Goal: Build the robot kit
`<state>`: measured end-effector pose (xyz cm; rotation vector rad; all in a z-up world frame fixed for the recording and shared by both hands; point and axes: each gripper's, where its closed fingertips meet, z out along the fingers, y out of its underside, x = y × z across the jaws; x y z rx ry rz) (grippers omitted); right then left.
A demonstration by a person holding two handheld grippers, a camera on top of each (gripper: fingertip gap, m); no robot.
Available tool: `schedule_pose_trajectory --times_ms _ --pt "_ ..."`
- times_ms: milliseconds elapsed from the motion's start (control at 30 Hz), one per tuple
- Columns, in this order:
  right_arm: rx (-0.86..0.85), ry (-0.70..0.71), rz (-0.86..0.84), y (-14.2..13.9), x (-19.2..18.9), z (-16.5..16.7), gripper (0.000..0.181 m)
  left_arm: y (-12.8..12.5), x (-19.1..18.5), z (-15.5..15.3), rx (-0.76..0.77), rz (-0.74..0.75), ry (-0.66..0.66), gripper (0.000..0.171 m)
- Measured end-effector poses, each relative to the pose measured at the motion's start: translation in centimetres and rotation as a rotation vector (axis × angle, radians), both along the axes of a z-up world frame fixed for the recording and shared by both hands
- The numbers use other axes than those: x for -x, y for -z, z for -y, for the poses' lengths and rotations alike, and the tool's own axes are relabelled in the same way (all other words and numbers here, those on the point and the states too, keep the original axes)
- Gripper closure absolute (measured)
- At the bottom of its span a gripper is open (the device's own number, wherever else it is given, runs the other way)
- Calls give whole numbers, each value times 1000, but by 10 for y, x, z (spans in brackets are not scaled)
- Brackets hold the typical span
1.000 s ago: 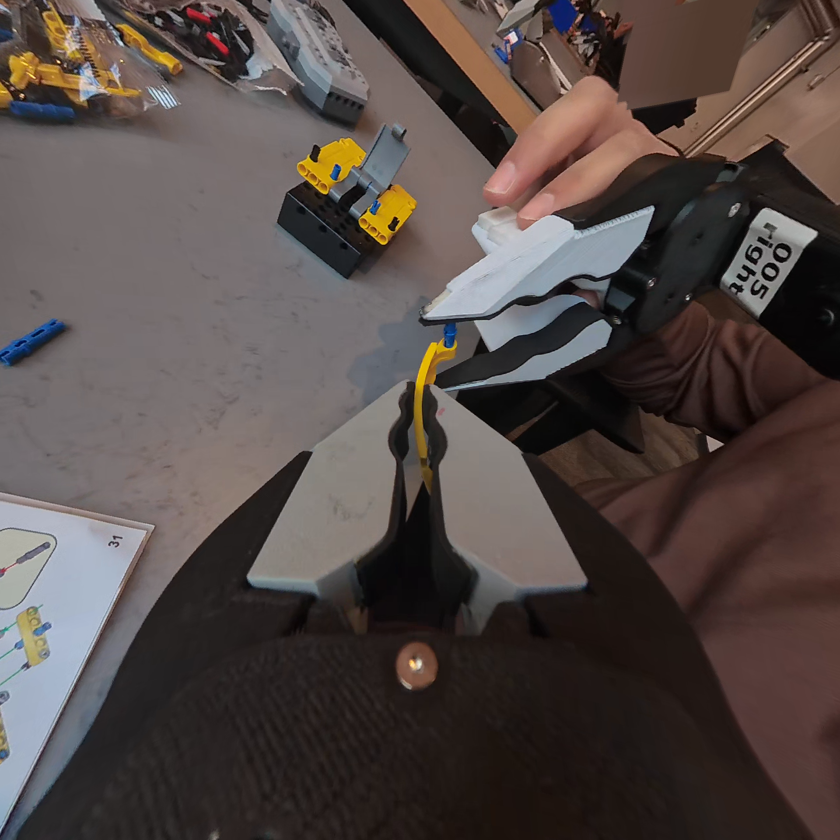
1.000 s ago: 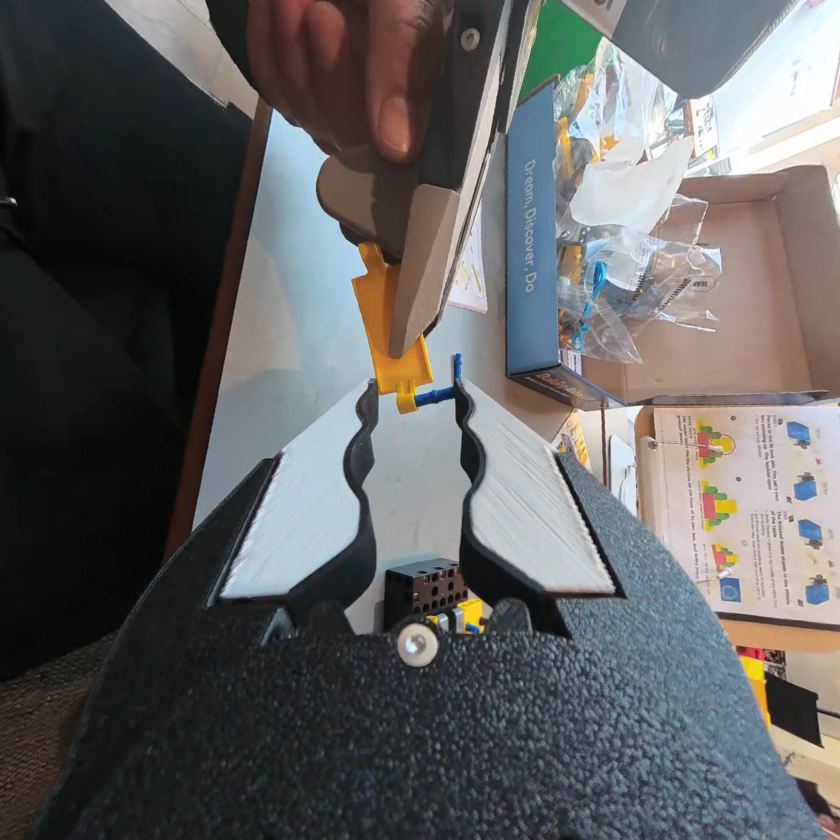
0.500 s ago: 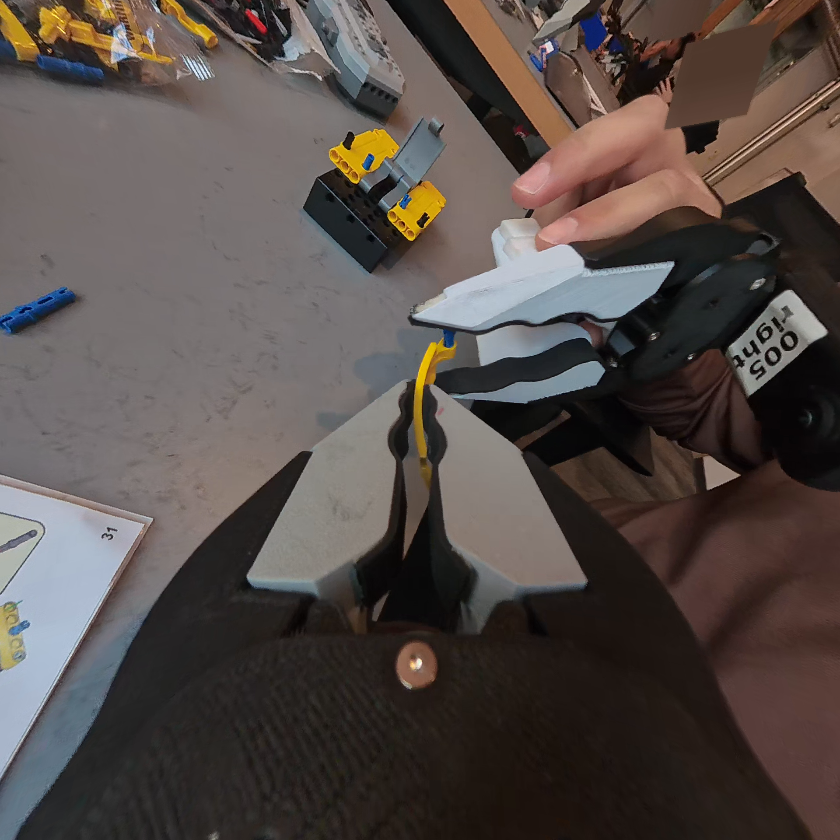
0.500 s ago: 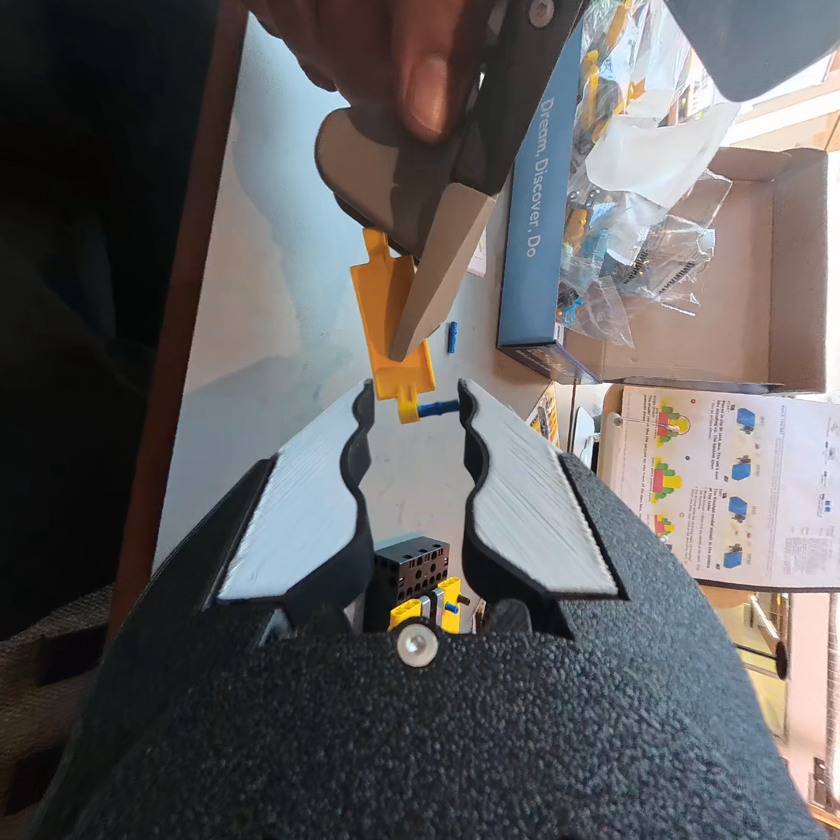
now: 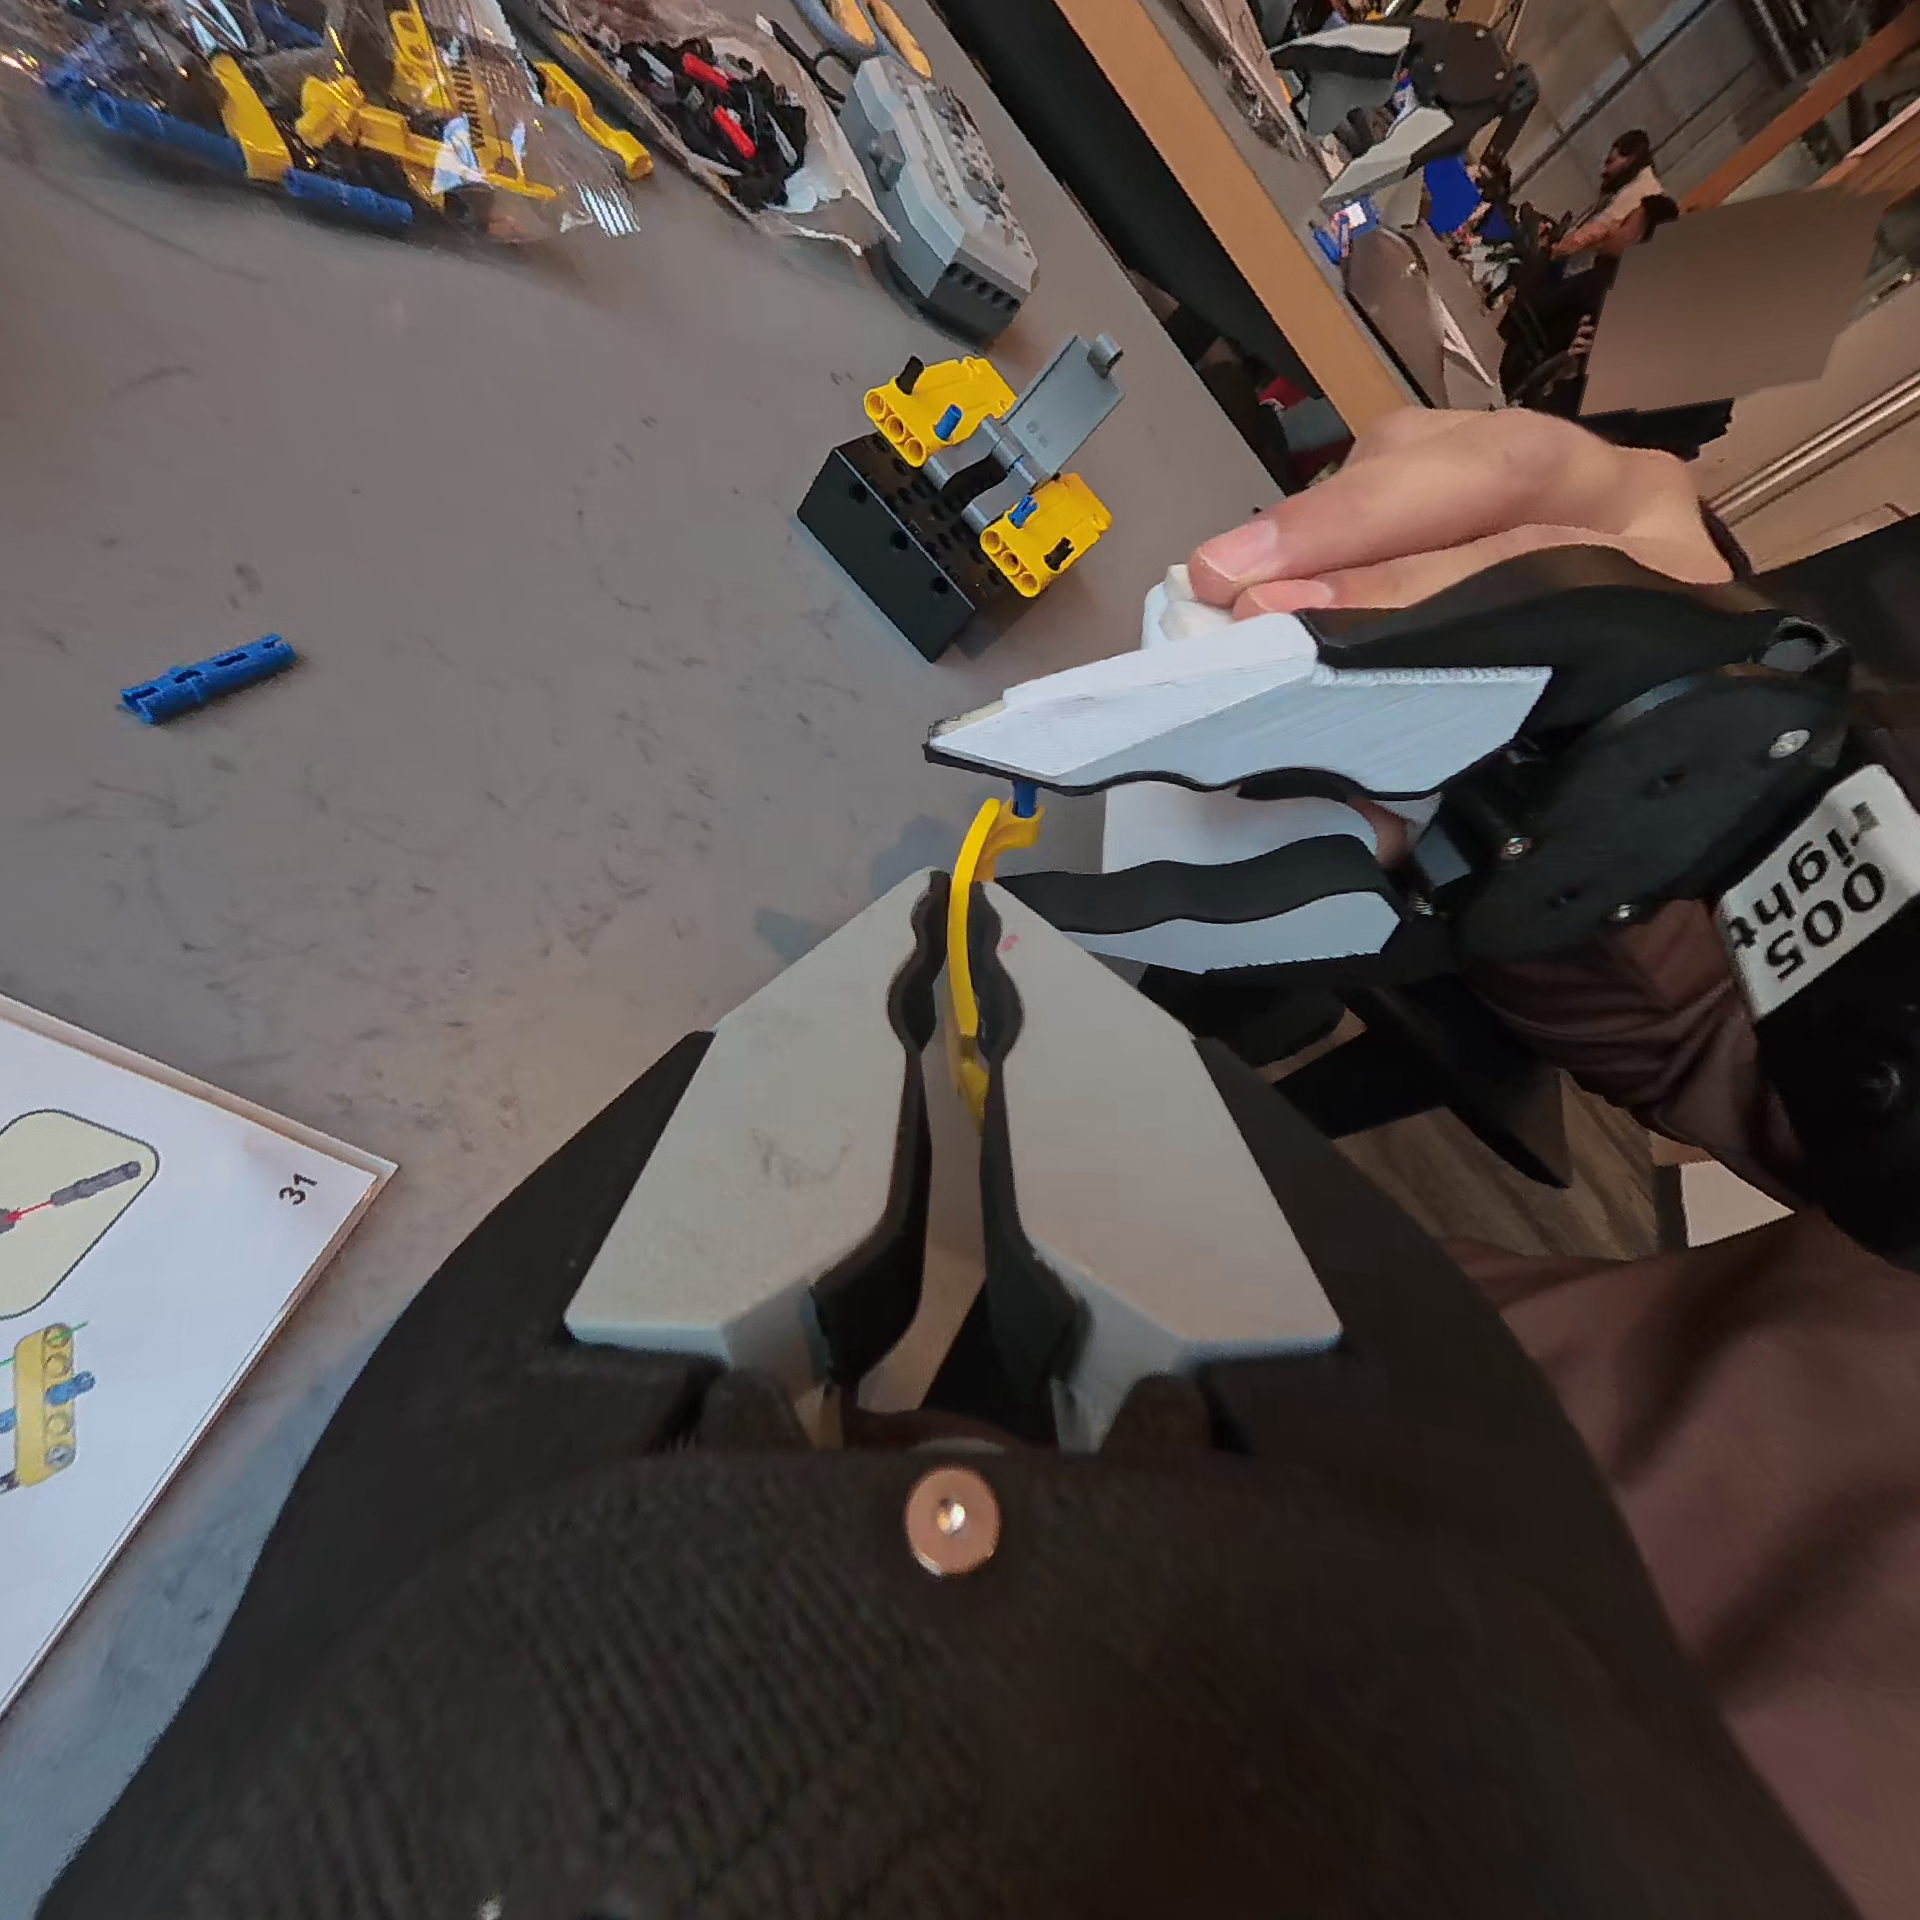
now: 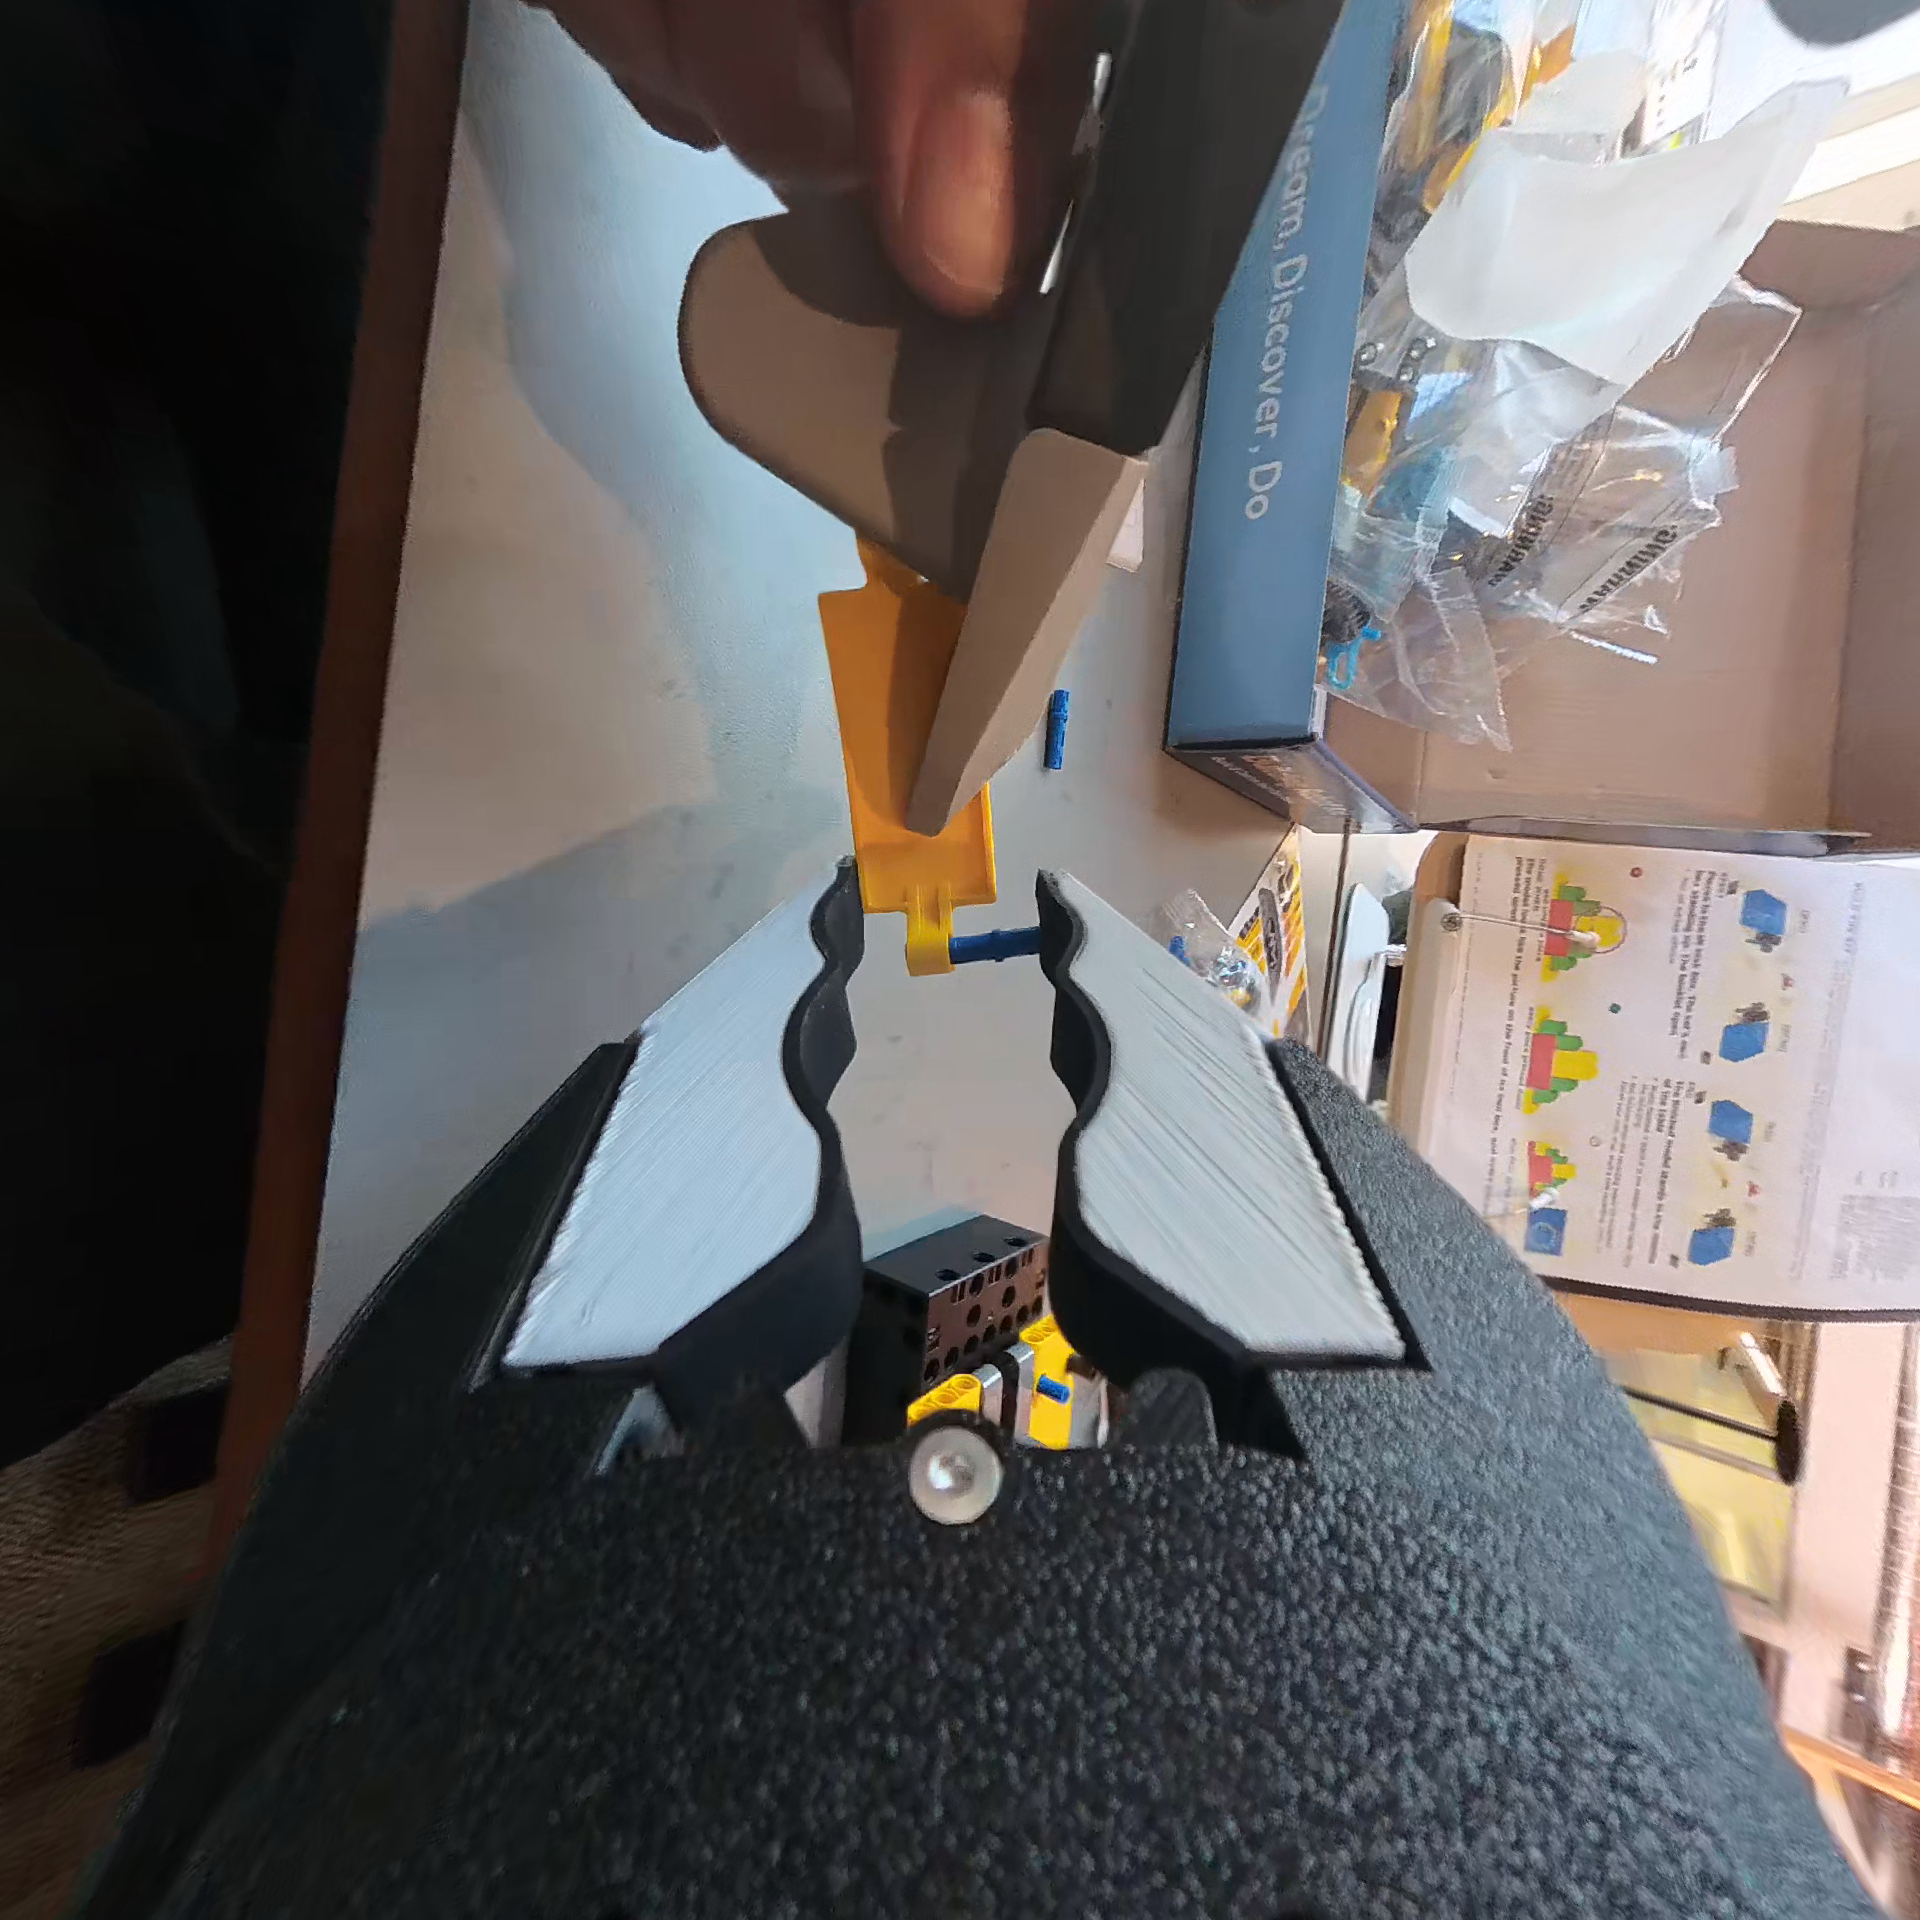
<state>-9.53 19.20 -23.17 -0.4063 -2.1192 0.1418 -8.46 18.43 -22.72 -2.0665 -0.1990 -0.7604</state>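
1. Since a second ago, the right gripper (image 6: 948, 883) is sitting closer around the yellow panel's tip, and the black block assembly (image 5: 940, 509) is showing farther along the desk (image 5: 468, 540) in the left wrist view.
2. Lying near the desk's left edge is an instruction sheet (image 5: 135, 1278); bags of parts (image 5: 312, 114) are crowding its far edge beside a grey motor block (image 5: 940, 223).
3. An open cardboard box (image 6: 1683, 540) is holding more bags at the far side in the right wrist view.
4. The left gripper (image 5: 961, 914) is clamping tight on the yellow panel (image 5: 966, 935), holding it in the air above the desk's near edge.
5. The right gripper is standing open, its jaws flanking the blue pin (image 6: 992, 943) sticking sideways out of the panel's end; one tip is touching the pin.
6. A loose blue beam (image 5: 206, 677) is lying alone mid-desk.
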Motion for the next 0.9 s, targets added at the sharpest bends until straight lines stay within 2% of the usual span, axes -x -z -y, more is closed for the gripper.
schedule_pose_trajectory --times_ms 200,233,267,500,600,700,833,900 --pt "39 33 -33 -1 7 -1 149 -6 9 -3 -28 38 -68 171" --pt "46 39 -44 -1 8 -1 158 -8 12 -4 -46 61 -92 171" --pt "60 46 -50 0 9 -1 157 -8 13 -4 -42 78 -102 171" --pt "101 78 -154 -14 19 -4 155 -19 22 -7 -107 34 -147 171" --pt "163 114 -187 -13 23 -4 152 -17 25 -7 -109 -62 -142 171" --pt "146 112 -191 -9 23 -5 152 -11 26 -8 -105 -129 -156 171" --pt "157 128 -180 -5 21 -7 157 2 40 -8 -87 -430 -182 171" --pt "184 153 -200 -9 21 -10 159 1 41 -9 -92 -484 -185 171"
